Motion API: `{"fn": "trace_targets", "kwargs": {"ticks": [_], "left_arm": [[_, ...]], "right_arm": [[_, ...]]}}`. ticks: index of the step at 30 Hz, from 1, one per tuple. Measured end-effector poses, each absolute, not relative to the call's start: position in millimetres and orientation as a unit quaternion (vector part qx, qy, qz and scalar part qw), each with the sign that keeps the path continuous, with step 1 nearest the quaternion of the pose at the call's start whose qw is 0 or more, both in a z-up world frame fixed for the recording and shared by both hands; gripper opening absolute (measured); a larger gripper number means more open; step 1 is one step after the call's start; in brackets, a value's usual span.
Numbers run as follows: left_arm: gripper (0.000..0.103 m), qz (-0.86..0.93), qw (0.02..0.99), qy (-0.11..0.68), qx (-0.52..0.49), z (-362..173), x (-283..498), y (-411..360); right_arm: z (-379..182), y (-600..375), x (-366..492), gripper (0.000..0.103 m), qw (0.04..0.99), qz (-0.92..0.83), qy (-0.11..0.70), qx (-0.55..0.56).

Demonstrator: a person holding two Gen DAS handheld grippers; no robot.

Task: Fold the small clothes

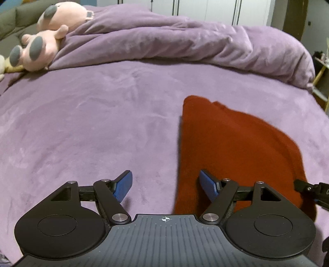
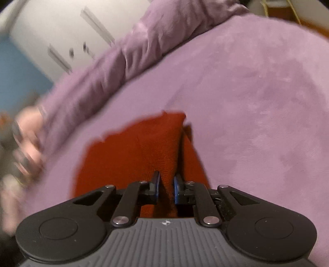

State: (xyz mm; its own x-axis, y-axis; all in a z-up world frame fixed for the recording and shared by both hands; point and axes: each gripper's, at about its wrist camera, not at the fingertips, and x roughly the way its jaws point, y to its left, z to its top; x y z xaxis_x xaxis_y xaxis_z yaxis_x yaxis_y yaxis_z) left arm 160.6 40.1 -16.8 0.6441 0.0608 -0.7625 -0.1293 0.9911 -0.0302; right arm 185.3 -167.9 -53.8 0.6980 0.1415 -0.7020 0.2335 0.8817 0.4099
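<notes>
A small red knit garment point(image 1: 236, 147) lies on the purple bedspread point(image 1: 92, 127), partly folded over itself. My left gripper point(image 1: 166, 188) is open and empty, low over the garment's left edge. One blue pad sits on the purple cover, the other over the red cloth. In the right wrist view my right gripper point(image 2: 165, 190) is shut on a raised fold of the red garment point(image 2: 131, 156), lifting it into a ridge. The right gripper's tip point(image 1: 304, 188) shows at the garment's right edge in the left wrist view.
A bunched purple duvet point(image 1: 174, 43) lies across the far side of the bed. Pink plush toys point(image 1: 45, 37) sit at the far left. White wardrobe doors point(image 1: 205, 10) stand behind. The bed edge drops off at the right, with furniture point(image 1: 321, 67) beyond.
</notes>
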Motion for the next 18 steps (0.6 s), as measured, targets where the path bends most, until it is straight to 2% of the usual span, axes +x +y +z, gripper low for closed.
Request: {"fn": "trace_targets", "kwargs": {"ticks": [10, 12, 15, 18], "left_arm": [[0.08, 0.065, 0.889, 0.445, -0.089, -27.9, 158.7, 64.9], [0.078, 0.071, 0.889, 0.446, -0.082, -22.5, 154.4, 67.6], [0.077, 0.073, 0.893, 0.435, -0.088, -11.7, 151.2, 72.4], [0.078, 0.072, 0.906, 0.41, -0.073, 3.1, 166.7, 64.5]], "right_arm": [[-54.8, -164.5, 191.9, 0.017, 0.901, -0.023, 0.395, 0.175], [-40.4, -159.9, 187.6, 0.033, 0.908, -0.052, 0.388, 0.15], [-20.8, -153.0, 178.5, 0.033, 0.921, -0.103, 0.354, 0.123], [-14.5, -138.0, 191.0, 0.033, 0.928, -0.051, 0.352, 0.113]]}}
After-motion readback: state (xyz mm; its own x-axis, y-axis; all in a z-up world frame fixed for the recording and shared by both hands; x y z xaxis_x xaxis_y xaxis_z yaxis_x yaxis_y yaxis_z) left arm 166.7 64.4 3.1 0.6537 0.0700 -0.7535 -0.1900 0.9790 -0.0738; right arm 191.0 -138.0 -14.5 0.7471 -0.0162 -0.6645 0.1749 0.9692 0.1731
